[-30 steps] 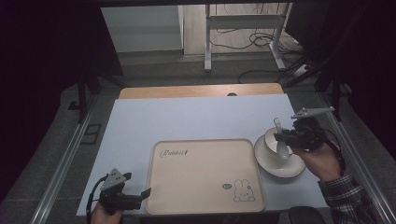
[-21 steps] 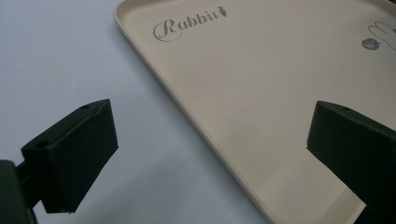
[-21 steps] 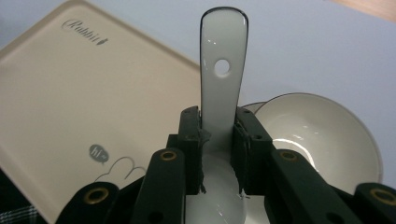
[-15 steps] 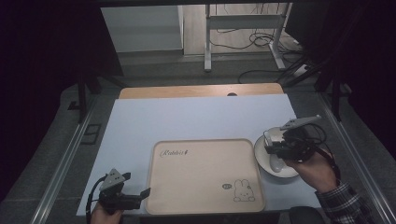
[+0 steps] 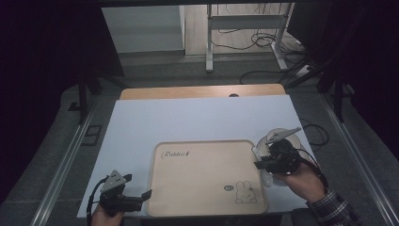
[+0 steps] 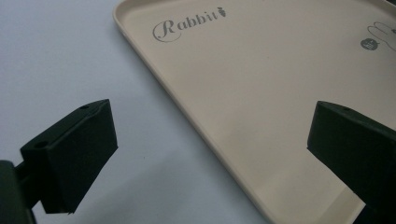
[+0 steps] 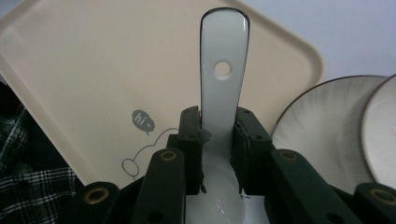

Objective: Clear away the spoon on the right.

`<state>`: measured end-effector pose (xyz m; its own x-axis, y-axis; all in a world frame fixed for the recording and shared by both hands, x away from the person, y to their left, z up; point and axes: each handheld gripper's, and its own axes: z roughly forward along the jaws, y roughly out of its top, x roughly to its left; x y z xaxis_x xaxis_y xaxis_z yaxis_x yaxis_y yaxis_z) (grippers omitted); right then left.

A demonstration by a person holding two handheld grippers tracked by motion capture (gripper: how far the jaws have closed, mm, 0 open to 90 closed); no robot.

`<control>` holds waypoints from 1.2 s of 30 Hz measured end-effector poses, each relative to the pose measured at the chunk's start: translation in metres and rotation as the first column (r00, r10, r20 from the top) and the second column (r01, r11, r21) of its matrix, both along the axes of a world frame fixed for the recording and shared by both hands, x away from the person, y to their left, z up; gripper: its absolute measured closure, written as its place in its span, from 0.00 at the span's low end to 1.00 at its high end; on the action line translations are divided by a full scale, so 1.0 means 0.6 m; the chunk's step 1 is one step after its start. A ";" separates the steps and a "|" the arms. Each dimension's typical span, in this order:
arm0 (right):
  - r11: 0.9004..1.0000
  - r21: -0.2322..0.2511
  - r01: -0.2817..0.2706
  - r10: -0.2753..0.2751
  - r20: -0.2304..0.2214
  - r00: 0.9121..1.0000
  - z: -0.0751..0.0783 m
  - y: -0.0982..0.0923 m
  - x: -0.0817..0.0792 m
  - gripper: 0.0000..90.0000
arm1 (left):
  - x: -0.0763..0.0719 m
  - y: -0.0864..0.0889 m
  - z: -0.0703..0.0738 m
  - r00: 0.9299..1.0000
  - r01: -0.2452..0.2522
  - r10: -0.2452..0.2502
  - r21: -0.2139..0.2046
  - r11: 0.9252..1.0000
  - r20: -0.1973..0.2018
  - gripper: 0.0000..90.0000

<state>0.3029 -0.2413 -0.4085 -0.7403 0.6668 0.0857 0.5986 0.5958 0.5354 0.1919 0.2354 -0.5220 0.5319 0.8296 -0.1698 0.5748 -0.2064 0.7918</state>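
A white ceramic spoon (image 7: 223, 98) with a hole in its handle is clamped at the neck by my right gripper (image 7: 218, 140), which is shut on it. The handle points ahead over the right edge of the beige rabbit tray (image 7: 116, 70). In the high view my right gripper (image 5: 260, 163) hovers at the tray's (image 5: 207, 176) right rim, over the near side of a white plate (image 5: 295, 139). My left gripper (image 5: 143, 197) rests at the tray's front left corner, wide open. In the left gripper view the tray's rim (image 6: 187, 112) runs between the jaws of my left gripper (image 6: 210, 128).
The plate (image 7: 322, 121) lies just right of the tray, with a second white dish (image 7: 380, 135) on it. The tray sits on a white table top (image 5: 197, 117) with a wooden strip (image 5: 202, 92) along its far edge. A checked sleeve (image 5: 329, 212) comes in at the bottom right.
My right gripper has carried the spoon left and down, from above the plate to the tray's right edge. The left gripper has stayed where it was.
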 end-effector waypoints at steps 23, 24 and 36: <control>1.000 0.007 0.010 -0.009 -0.140 0.990 -0.121 0.055 0.026 0.83 | -0.001 -0.001 0.000 1.000 0.004 -0.004 0.003 1.000 0.002 0.01; 1.000 0.007 0.010 -0.009 -0.140 0.990 -0.121 0.055 0.026 0.83 | -0.001 -0.001 0.000 1.000 0.004 -0.004 0.003 1.000 0.002 0.01; 0.999 0.040 0.022 -0.020 -0.045 0.999 -0.119 0.047 0.018 0.82 | -0.001 -0.001 0.000 1.000 0.004 -0.004 0.005 1.000 0.006 0.01</control>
